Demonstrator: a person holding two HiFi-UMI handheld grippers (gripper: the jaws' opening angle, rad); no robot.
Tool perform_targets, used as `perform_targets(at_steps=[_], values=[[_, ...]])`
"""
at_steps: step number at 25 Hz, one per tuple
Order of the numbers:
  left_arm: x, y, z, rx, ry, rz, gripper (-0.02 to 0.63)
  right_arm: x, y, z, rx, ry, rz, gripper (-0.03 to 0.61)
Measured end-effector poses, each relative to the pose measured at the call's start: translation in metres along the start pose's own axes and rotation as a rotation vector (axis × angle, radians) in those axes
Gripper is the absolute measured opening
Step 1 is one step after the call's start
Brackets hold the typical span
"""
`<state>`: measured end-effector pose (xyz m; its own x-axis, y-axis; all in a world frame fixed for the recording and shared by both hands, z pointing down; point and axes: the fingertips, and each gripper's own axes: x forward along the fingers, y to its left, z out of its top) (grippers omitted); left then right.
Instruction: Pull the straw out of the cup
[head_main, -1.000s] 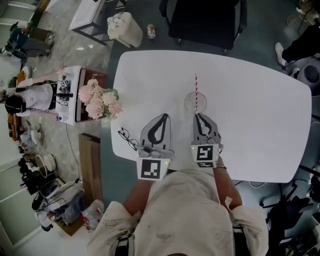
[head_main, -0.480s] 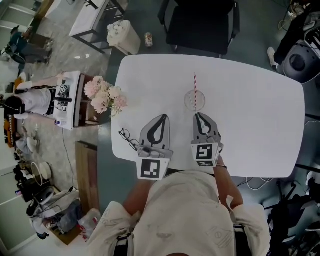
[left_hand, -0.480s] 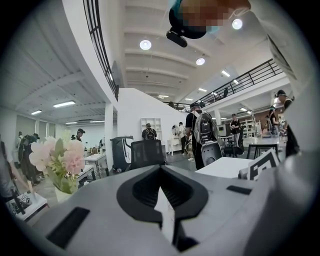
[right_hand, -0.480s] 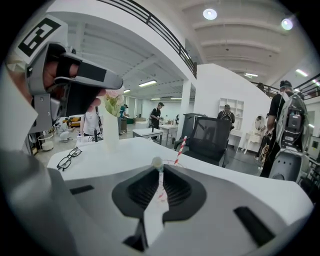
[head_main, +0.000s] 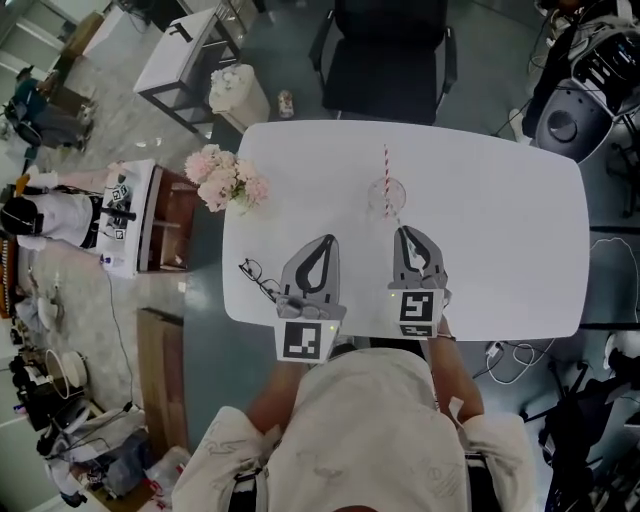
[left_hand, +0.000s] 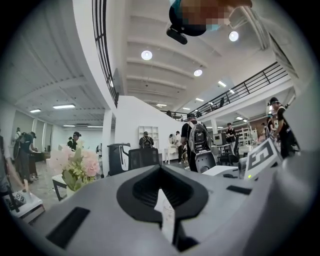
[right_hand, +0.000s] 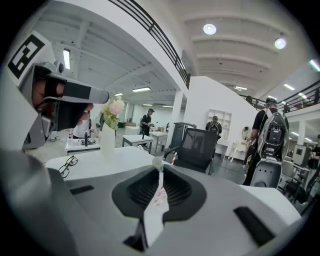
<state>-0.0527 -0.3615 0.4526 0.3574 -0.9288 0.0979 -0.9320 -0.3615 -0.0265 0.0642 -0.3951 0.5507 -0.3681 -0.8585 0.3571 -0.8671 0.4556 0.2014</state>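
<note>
Nearest the person, the left gripper (head_main: 326, 238) and the right gripper (head_main: 403, 230) were held over the white table (head_main: 500, 260), each with its jaws pressed together on nothing. Just past the right gripper's tips, and apart from them, stood the clear cup (head_main: 388, 197). The red-and-white striped straw (head_main: 386, 165) was in it, leaning toward the far edge. A pair of glasses (head_main: 257, 279) lay near the table's left edge, beside the left gripper. Farther along that edge stood a white vase (right_hand: 107, 142) of pink flowers (head_main: 228, 178). A black chair (head_main: 385, 50) stood beyond the far side.
</note>
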Motion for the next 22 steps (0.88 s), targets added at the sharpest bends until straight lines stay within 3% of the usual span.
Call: perform_targets(at_steps=[13,22], values=[[-0.084,0.002,0.006,0.006,-0.048,-0.033,0.003,-0.106,0.015,0.038,0.022,-0.096,-0.183,0.021],[-0.132,0.006,0.032,0.054,-0.124,-0.042,0.003,-0.185,0.028,0.089,0.005,-0.251,-0.272,0.023]])
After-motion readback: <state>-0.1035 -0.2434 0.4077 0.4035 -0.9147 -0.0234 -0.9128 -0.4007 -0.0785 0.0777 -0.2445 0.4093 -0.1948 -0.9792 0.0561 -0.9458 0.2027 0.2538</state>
